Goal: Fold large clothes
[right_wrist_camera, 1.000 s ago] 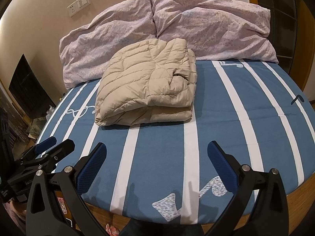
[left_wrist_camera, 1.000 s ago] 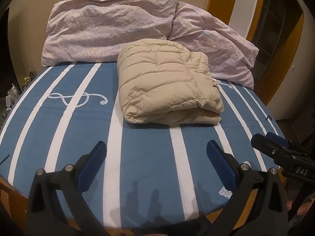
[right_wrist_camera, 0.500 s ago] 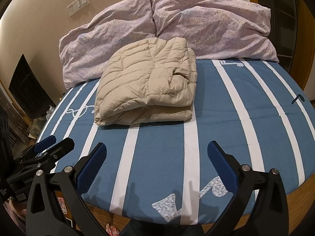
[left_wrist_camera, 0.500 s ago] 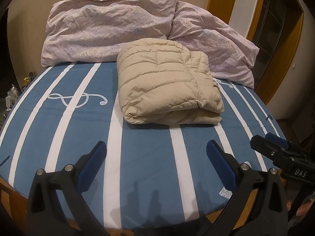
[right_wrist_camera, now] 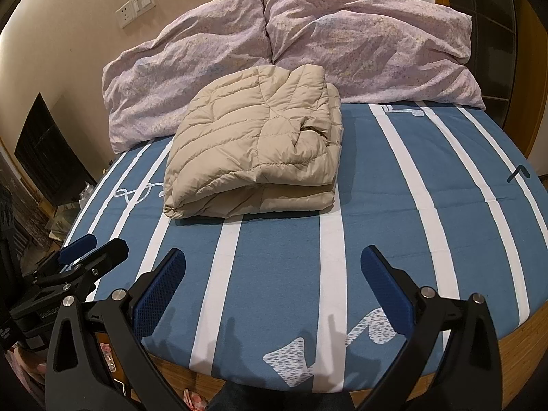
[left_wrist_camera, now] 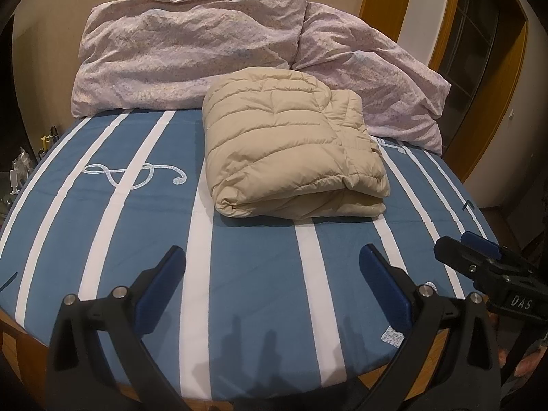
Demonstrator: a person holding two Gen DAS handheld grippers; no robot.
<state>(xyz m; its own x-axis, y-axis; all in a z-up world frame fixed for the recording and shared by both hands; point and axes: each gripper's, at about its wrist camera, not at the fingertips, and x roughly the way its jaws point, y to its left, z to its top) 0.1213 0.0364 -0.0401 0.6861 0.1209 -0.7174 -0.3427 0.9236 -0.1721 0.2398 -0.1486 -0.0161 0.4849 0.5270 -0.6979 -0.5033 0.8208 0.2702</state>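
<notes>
A beige quilted puffer jacket [left_wrist_camera: 291,144] lies folded into a thick bundle on the blue bed with white stripes [left_wrist_camera: 250,274]; it also shows in the right wrist view [right_wrist_camera: 253,147]. My left gripper [left_wrist_camera: 272,270] is open and empty, held near the bed's front edge, well short of the jacket. My right gripper [right_wrist_camera: 274,274] is open and empty, also near the front edge. Each gripper shows at the side of the other's view: the right one [left_wrist_camera: 479,260] and the left one [right_wrist_camera: 89,253].
Two pale purple pillows [left_wrist_camera: 191,51] [right_wrist_camera: 370,41] lean on the wall behind the jacket. The wooden bed frame [right_wrist_camera: 513,346] runs along the front edge. A cluttered side table [left_wrist_camera: 20,171] stands left of the bed. A doorway [left_wrist_camera: 479,51] is at the right.
Both grippers have drifted slightly; the right gripper sits a little lower in the left wrist view. The jacket has not moved.
</notes>
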